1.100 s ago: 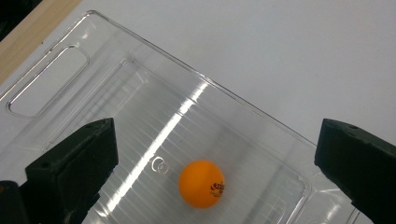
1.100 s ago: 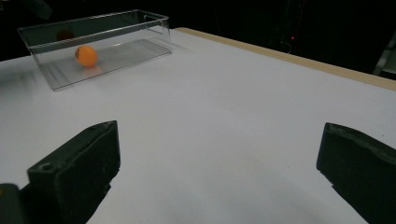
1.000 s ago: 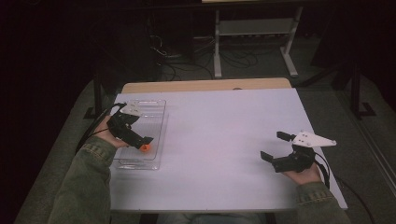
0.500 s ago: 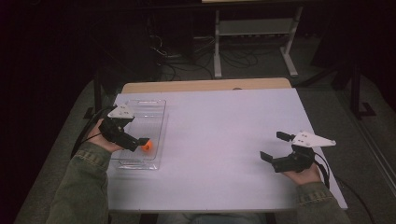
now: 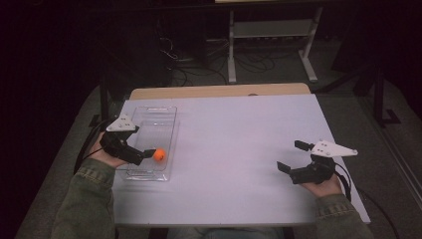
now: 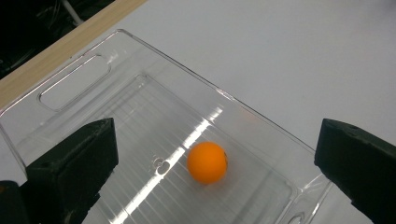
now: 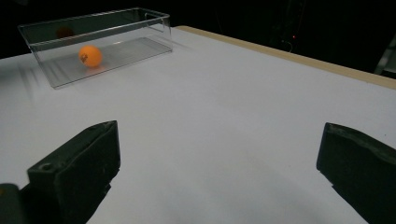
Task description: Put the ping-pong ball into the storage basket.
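Ball [image 6: 207,162], orange with unreadable mark, lies in tray [image 6: 74,81] below spread left gripper [image 6: 215,154].

I see a dim room, black beyond the lit table [image 5: 239,149]; glare streaks the tray [image 6: 154,107]; my near jaws look soft.

Orange table-tennis ball [image 6: 207,162]: small, round, matt, with a faint dark mark on one side. It lies loose on the ribbed floor of the tray, toward its near end, clear of the walls.

Clear plastic tray [image 5: 168,125]: long, rectangular, straight-walled, with handle slots cut in the end rims. It stands upright at the left side of the white bench [image 5: 239,139].
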`<state>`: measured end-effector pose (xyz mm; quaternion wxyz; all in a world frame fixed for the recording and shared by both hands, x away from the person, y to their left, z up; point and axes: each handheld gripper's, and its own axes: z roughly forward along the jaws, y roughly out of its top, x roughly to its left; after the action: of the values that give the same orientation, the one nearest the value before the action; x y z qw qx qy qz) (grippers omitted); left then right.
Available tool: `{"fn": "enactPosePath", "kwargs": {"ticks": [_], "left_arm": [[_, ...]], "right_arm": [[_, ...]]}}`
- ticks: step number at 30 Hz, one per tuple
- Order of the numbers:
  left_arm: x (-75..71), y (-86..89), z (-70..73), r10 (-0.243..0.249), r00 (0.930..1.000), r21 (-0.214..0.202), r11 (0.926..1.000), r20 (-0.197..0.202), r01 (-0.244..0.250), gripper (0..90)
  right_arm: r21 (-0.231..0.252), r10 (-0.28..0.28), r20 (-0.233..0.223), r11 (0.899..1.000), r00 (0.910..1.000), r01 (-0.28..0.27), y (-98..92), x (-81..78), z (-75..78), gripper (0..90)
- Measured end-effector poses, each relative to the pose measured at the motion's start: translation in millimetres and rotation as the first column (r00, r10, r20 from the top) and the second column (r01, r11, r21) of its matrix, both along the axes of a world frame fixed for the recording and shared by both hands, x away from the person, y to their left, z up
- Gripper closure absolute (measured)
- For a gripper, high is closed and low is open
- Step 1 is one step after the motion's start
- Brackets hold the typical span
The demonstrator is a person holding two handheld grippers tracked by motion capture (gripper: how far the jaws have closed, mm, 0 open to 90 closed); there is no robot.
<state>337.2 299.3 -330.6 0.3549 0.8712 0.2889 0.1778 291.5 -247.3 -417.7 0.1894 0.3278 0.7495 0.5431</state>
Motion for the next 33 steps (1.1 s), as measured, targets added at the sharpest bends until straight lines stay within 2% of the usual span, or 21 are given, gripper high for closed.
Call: {"fn": "enactPosePath", "kwargs": {"ticks": [3, 7, 16, 22, 33], "left_arm": [[-5.3, 2.9, -0.2, 0.003, 1.0, -0.021, 0.9998, 0.009, -0.003, 0.0], [-9.5, 4.5, -3.3, 0.005, 0.9999, -0.027, 0.9996, 0.016, -0.005, 0.0], [-18.5, 15.6, -8.7, 0.037, 0.9989, -0.066, 0.9972, 0.029, -0.035, 0.0], [-25.1, 21.1, -11.7, 0.05, 0.998, -0.075, 0.9961, 0.039, -0.047, 0.0], [-34.2, 34.4, -19.6, 0.092, 0.9945, -0.121, 0.989, 0.05, -0.085, 0.0]], "right_arm": [[-0.001, 0.002, -0.002, 1.0, 1.0, -0.002, 0.3, 0.2, -0.2, 0.0], [-0.001, 0.002, -0.003, 1.0, 1.0, -0.002, 0.8, 0.0, -0.2, 0.0], [-0.003, 0.002, -0.004, 1.0, 1.0, -0.002, 1.0, 0.1, -0.4, 0.0], [-0.005, 0.003, -0.003, 1.0, 1.0, -0.003, 1.2, 0.0, -0.4, 0.0], [-0.008, 0.005, -0.005, 1.0, 1.0, -0.005, 1.3, 0.2, -0.6, 0.0]]}}
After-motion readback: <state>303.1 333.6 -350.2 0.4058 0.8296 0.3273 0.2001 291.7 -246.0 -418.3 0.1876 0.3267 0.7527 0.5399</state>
